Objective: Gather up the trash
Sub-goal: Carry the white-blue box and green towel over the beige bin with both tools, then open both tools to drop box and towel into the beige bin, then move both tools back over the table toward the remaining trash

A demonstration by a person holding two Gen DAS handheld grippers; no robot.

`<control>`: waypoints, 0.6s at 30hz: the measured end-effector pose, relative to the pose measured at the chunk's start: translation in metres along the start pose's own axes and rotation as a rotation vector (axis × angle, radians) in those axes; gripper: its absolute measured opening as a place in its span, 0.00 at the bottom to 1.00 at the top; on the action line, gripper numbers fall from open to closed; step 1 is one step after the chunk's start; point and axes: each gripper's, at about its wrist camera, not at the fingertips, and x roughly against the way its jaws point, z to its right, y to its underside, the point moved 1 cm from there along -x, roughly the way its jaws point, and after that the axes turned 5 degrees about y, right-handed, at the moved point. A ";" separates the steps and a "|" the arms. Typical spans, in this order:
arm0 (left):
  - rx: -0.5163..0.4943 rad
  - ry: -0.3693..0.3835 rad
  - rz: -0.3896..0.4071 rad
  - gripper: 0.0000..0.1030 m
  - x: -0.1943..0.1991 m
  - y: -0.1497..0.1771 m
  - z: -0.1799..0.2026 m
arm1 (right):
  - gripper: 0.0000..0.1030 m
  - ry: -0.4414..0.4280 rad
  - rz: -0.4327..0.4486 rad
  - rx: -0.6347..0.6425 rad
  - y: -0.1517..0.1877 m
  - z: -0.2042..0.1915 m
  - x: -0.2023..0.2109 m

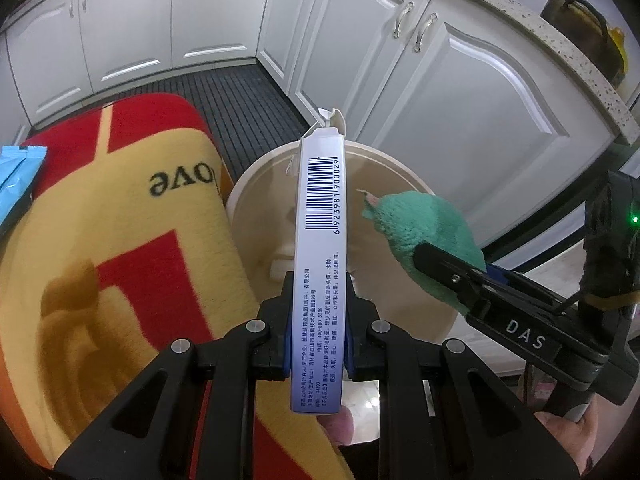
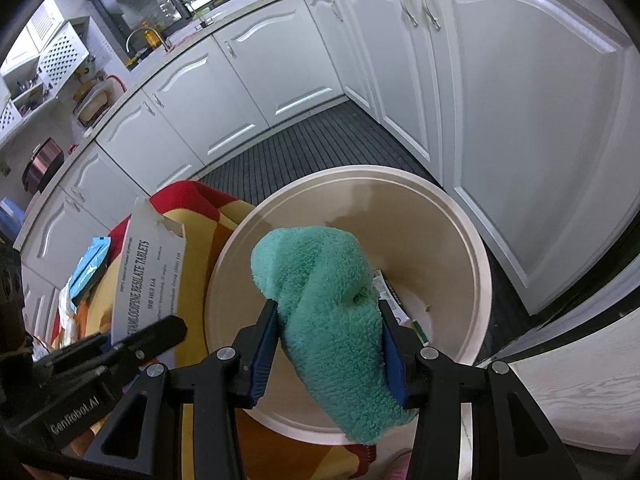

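Over the round cream plastic bin (image 2: 476, 264) at frame centre, the left gripper (image 1: 318, 344) clenches a flat white cardboard medicine box (image 1: 320, 248) and the right gripper (image 2: 330, 356) grasps a fluffy green cloth (image 2: 320, 292), both seemingly poised for dropping in.

Floor, blanket and bin

The dark ribbed floor (image 2: 296, 152) runs along the white cupboards (image 2: 240, 80). A round cream bin (image 2: 476, 256) sits near them. Just beside the bin lies a red and yellow blanket (image 1: 132, 248), with a blue packet (image 1: 16, 184) on it.
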 end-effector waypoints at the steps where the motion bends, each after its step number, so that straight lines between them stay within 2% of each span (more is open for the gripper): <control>1: 0.001 0.001 0.000 0.15 -0.001 0.000 0.000 | 0.45 0.000 -0.002 -0.005 -0.001 0.000 -0.002; 3: 0.007 0.006 -0.005 0.16 -0.003 0.000 0.001 | 0.52 0.008 -0.007 -0.016 -0.002 0.000 -0.005; 5: 0.007 0.002 -0.009 0.17 -0.003 0.002 -0.002 | 0.53 0.018 -0.014 -0.026 -0.002 0.001 -0.009; 6: 0.005 0.001 -0.011 0.23 -0.003 0.002 -0.002 | 0.53 0.016 -0.017 -0.026 -0.002 0.001 -0.009; 9: 0.008 0.008 -0.009 0.48 -0.002 0.003 -0.005 | 0.56 0.024 -0.033 -0.036 -0.001 0.003 -0.011; 10: 0.010 0.011 -0.005 0.50 -0.001 0.003 -0.005 | 0.56 0.024 -0.035 -0.036 0.000 0.003 -0.011; 18: 0.002 -0.004 0.007 0.51 0.003 0.004 -0.002 | 0.59 0.025 -0.038 -0.034 0.003 0.001 -0.009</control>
